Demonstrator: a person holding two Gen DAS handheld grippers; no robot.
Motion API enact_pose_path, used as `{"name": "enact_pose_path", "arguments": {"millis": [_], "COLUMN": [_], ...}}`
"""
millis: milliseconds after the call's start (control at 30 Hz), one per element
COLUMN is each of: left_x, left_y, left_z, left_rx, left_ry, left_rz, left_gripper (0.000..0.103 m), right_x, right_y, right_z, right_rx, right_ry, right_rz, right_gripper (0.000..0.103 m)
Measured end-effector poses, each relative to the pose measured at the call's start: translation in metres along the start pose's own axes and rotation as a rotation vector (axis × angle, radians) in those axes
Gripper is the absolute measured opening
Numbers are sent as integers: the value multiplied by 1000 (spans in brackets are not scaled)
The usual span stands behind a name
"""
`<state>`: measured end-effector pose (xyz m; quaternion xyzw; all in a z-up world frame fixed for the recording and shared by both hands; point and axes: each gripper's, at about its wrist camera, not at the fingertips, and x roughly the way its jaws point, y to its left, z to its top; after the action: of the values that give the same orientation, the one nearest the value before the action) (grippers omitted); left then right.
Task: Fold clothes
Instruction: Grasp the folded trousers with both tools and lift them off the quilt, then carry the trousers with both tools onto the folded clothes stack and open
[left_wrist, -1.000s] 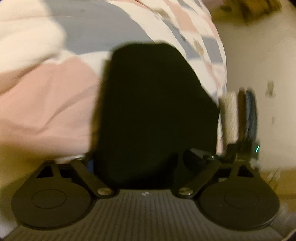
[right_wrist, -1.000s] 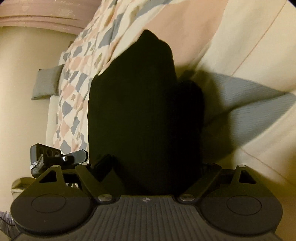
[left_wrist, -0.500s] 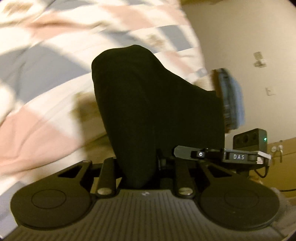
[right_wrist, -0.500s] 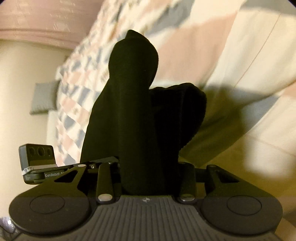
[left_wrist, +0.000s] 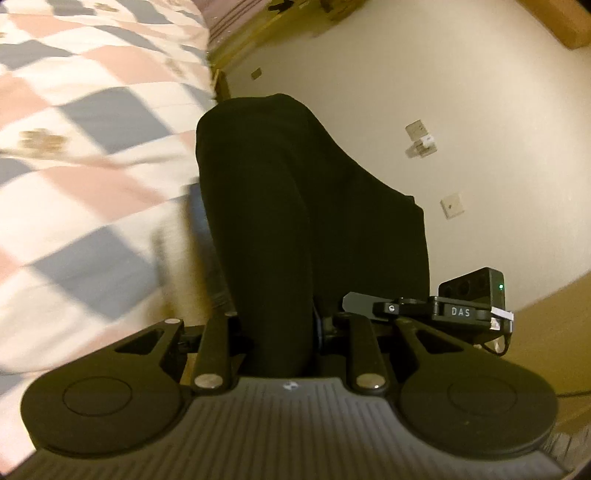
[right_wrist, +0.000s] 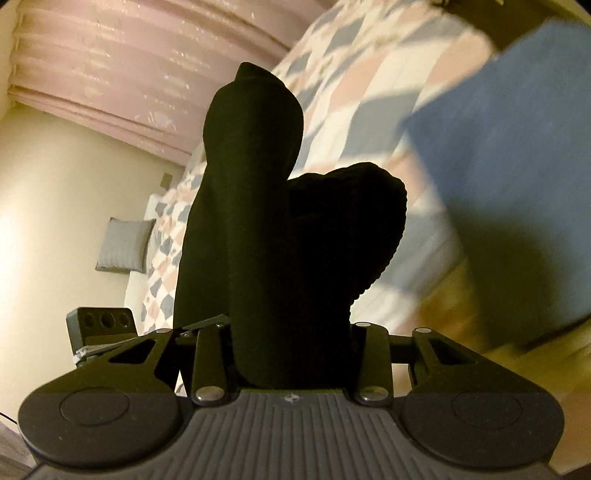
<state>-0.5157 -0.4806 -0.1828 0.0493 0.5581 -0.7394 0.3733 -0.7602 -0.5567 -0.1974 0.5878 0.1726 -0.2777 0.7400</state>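
Black garment (left_wrist: 295, 221) bunched lengthwise, away from both grippers' fingers (right_wrist: 208, 363)

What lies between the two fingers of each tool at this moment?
Black garment fabric. In the left wrist view the left tool is shut on the black garment; in the right wrist view the right tool pinches the same cloth.

The garment (left_wrist: 295, 221) is plain black, ribbed in the right view. The quilt (left_wrist: 74, 110) is a diamond check of pink, grey-blue and cream, with small tan motifs. Cushion (right_wrist: 123, 243) grey; curtain (right_wrist: 129, 74) dusty pink; wall (left_wrist: 480, 110) cream; a blurred cloth (right_wrist: 509, 140) blue; both grippers (left_wrist: 286, 328) black
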Motion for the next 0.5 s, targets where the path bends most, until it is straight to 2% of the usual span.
{"name": "enact_pose_path", "arguments": {"millis": [133,233,333,500], "left_x": [60,94,119,139], "left_y": [-35,-42,-36,-18], "left_z": [10,15,17,11], "left_rx": [-6,-22,-53,-88], "left_ry": [-25,-35,-43,-52], "left_rz": [12,35,70,147], "left_gripper": [21,20,20,20], "right_x": [-55,-75,-83,-67], "right_y": [-41,-70,-98,-138], "right_z": [66,104,132,147], "right_rx": [-17,-7,21,48], "right_ry": [7,24,56,132], "right_rz": [-23,-31,-25,-4], "right_gripper": [37,37,37,37]}}
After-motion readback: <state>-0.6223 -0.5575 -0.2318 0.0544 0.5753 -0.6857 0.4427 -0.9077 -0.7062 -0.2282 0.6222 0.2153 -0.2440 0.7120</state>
